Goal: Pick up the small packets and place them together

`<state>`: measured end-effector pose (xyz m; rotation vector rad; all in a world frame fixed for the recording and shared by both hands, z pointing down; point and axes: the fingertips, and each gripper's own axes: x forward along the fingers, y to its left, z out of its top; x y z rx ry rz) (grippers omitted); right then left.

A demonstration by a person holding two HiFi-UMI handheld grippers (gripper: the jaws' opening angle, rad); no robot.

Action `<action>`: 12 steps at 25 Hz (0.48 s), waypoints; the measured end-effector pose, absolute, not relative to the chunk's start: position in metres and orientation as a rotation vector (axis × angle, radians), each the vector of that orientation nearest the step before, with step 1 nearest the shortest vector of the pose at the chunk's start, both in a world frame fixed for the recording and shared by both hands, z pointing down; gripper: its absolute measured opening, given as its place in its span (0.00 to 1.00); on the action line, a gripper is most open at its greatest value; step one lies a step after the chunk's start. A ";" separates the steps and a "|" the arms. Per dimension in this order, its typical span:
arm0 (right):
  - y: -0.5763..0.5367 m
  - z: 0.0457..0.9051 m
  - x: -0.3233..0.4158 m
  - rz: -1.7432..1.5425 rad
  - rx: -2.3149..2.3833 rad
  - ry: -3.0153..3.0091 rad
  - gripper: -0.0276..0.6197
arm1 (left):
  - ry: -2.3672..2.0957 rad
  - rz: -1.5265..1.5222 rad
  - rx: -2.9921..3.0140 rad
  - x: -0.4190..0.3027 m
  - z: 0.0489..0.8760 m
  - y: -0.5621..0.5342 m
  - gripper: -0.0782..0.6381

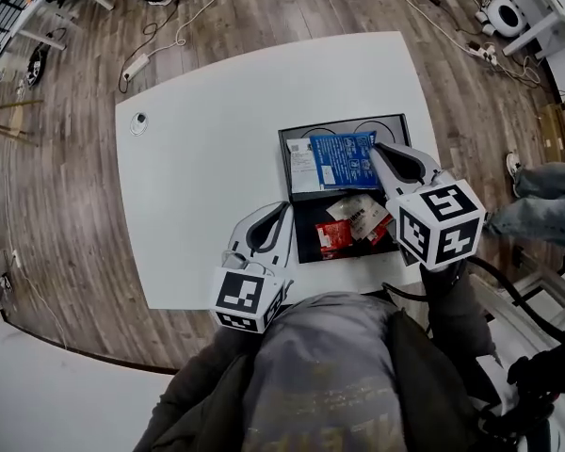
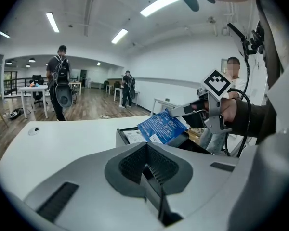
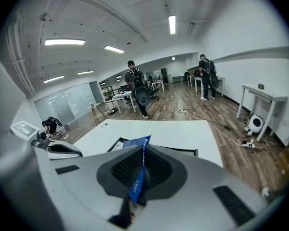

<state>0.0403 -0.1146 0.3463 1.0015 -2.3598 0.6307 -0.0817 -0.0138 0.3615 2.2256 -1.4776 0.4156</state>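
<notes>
table: plain white;
tray: black;
blue packet: bright blue with white print;
red packet: red with small pale marks;
pale packet: white with red print;
floor: brown wood planks, streaked grain;
left gripper: pale grey shell, dark grey ribbed pads; cube white with black square markers;
right gripper: same pale grey and dark grey; cube white with black square markers
</notes>
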 end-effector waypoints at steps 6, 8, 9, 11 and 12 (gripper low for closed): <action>-0.132 0.373 0.044 0.700 1.013 -2.311 0.07 | -1.464 0.437 2.184 -0.084 0.379 -0.025 0.11; -0.135 0.379 0.045 0.715 1.018 -2.293 0.07 | -1.459 0.441 2.176 -0.085 0.382 -0.028 0.11; -0.136 0.382 0.045 0.721 1.023 -2.283 0.07 | -1.458 0.442 2.173 -0.085 0.383 -0.029 0.11; -0.138 0.388 0.046 0.731 1.030 -2.264 0.08 | -1.456 0.443 2.166 -0.087 0.386 -0.031 0.11; -0.139 0.391 0.046 0.736 1.033 -2.257 0.08 | -1.456 0.442 2.164 -0.088 0.387 -0.033 0.11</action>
